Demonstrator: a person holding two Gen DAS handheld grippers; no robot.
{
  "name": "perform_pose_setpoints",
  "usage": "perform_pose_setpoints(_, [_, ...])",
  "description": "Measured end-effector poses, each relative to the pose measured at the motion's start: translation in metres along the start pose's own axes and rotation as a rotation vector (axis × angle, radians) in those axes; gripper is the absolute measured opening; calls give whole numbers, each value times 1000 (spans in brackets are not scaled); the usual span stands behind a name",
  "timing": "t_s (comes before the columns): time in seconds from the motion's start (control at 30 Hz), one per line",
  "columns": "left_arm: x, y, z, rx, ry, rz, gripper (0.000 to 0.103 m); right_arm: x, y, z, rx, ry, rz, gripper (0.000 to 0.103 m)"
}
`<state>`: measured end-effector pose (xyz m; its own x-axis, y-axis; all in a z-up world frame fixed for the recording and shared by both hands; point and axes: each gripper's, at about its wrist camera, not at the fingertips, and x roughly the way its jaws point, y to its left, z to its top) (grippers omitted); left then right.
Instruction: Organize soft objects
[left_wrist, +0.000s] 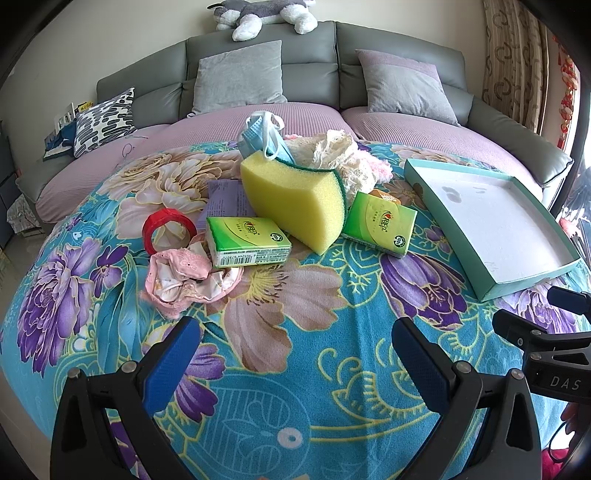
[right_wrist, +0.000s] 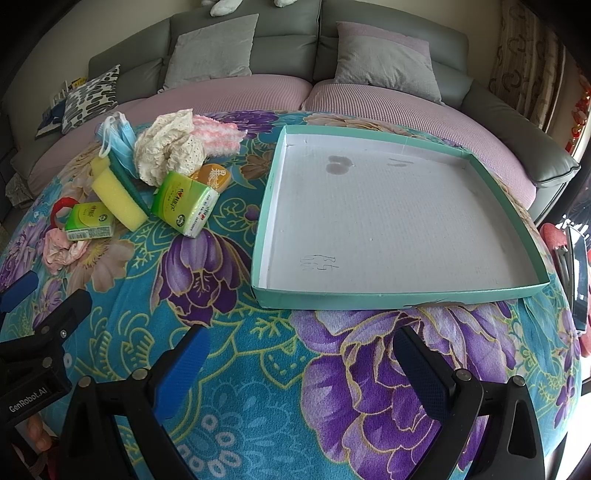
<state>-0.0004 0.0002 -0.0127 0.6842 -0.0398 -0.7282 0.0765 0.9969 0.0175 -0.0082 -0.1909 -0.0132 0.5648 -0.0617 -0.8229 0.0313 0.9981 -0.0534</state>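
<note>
Left gripper (left_wrist: 295, 354) bottom centre of left view, jaws apart, holding nothing, hovering over floral blanket (left_wrist: 314, 295). Right gripper (right_wrist: 299, 365) bottom centre of right view, jaws likewise apart and empty, just short of teal tray (right_wrist: 369, 295).

Past the left gripper, left of centre: crumpled pink cloth (left_wrist: 184, 273), touching a green tissue pack (left_wrist: 247, 242); red tape ring (left_wrist: 168, 229) just behind. Centre: yellow sponge (left_wrist: 295, 199) tilted on edge, blue face masks (left_wrist: 258, 136) draped on top. Second tissue pack (left_wrist: 378, 223) right of sponge. Behind, cream lace cloth (left_wrist: 340, 155) and pink fluffy cloth (right_wrist: 218, 134).

Tray at right, white inside. Grey sofa (left_wrist: 314, 55) at top.
</note>
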Motion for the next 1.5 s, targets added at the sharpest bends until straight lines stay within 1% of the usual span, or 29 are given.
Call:
perform_pose_setpoints(0.1, [-1, 1, 1, -4, 0, -2, 103, 0, 0, 0, 0, -1, 0, 101])
perform_pose_setpoints(0.23, [-12, 10, 7, -32, -37, -7, 103, -5, 0, 2, -9, -8, -9, 101])
perform_pose_setpoints(0.4, [-21, 26, 19, -72, -53, -19, 103, -18, 1, 9, -9, -31, 6, 101])
perform_pose_setpoints(0.5, [-24, 35, 29, -78, -51, 4, 103, -25, 3, 16, -15, -49, 7, 101])
perform_pose_setpoints(0.6, [-28, 45, 43, -93, -74, 41, 103, -33, 5, 26, -15, -74, 19, 101])
perform_pose_setpoints(0.7, [-29, 54, 63, -86, -85, 88, 103, -40, 7, 39, -13, -98, 32, 101])
perform_pose_setpoints(0.8, [-27, 63, 85, -98, -81, 85, 103, -45, 11, 55, -22, -120, 33, 101])
perform_pose_setpoints(0.9, [-23, 72, 106, -136, -71, 59, 103, -51, 15, 72, -21, -148, 42, 101])
perform_pose_setpoints(0.97, [-18, 75, 115, -156, -44, 55, 103, -55, 18, 84, -17, -169, 58, 101])
perform_pose_setpoints(1.0, [-14, 78, 119, -169, -24, 65, 103, -56, 20, 90, -18, -178, 66, 101])
perform_pose_setpoints(1.13, [-3, 83, 119, -212, 22, 150, 103, -57, 33, 109, -30, -204, 93, 101])
perform_pose_setpoints(1.2, [3, 89, 115, -256, 44, 176, 103, -56, 41, 114, -34, -211, 113, 101])
perform_pose_setpoints(1.27, [9, 97, 112, -300, 72, 184, 103, -52, 49, 118, -39, -208, 129, 101])
perform_pose_setpoints(1.33, [12, 104, 111, -340, 69, 188, 103, -47, 57, 122, -50, -200, 138, 101])
perform_pose_setpoints(1.43, [13, 115, 112, -403, 49, 219, 103, -40, 69, 127, -57, -193, 157, 101])
perform_pose_setpoints(1.5, [17, 121, 108, -440, 39, 220, 103, -35, 79, 130, -69, -191, 177, 101])
